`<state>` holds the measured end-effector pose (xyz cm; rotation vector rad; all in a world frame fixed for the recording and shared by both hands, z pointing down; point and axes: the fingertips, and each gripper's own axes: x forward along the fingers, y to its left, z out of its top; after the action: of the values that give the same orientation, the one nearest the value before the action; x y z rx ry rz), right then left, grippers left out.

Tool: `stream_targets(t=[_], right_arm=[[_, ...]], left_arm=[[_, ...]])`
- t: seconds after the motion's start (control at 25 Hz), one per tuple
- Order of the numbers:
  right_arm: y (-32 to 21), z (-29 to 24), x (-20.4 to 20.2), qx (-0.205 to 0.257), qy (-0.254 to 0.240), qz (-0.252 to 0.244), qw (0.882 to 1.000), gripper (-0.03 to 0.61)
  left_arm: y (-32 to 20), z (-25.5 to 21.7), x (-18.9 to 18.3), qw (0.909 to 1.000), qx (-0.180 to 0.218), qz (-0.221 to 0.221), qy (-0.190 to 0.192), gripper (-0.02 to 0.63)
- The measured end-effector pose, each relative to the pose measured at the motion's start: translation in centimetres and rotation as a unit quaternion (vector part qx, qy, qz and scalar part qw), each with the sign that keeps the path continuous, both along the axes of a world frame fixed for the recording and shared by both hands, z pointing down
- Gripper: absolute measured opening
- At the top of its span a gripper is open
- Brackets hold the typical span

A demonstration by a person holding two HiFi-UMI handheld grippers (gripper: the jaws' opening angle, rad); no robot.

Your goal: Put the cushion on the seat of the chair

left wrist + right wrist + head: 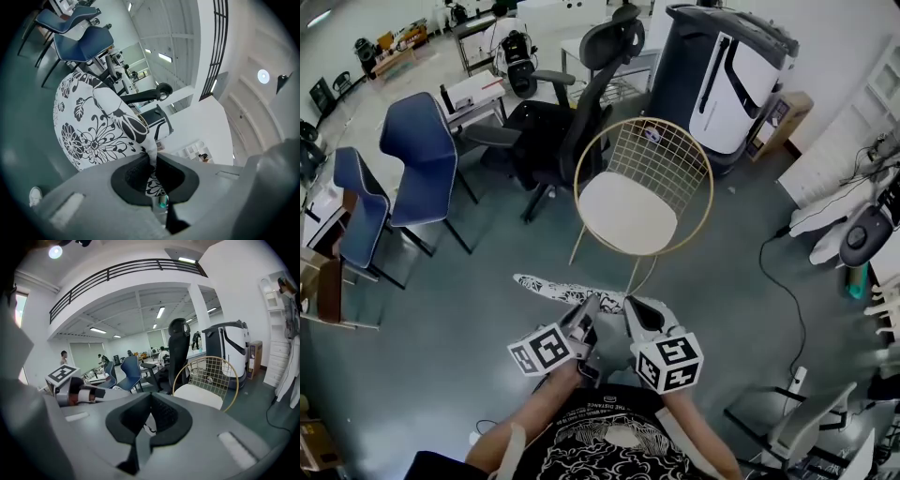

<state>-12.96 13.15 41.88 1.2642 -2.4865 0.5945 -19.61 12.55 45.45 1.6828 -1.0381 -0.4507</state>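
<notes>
The grey-green floor point(441, 309) carried everything. A gold wire chair point(628, 214) with a white seat stood in the middle, a black office chair point(553, 131) just beyond it, and two blue chairs point(417, 155) to the left. At the far right stood a big white-and-black machine point(727, 80) with a cardboard box point(783, 117) beside it. A black cable point(783, 291) trailed along the right side to a white power strip point(798, 379).

I read nothing for certain here — the small white lettering on the person's black shirt point(609, 442) is too blurred.
</notes>
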Motion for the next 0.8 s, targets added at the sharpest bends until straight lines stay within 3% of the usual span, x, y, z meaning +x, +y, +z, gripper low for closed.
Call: stream_targets(t=[0.32, 0.8], right_arm=[[-2.4, 0.6, -0.9, 0.002, -0.009, -0.003, 1.000, -0.002], [-10.9, 1.7, 2.2, -0.009, -0.036, -0.010, 0.999, -0.002]], left_arm=[[-2.1, 0.8, -1.2, 0.9999, -0.005, -0.007, -0.007, 0.017], [-9.7, 3.2, 0.6, 0.9985, -0.032, -0.024, -0.039, 0.017]])
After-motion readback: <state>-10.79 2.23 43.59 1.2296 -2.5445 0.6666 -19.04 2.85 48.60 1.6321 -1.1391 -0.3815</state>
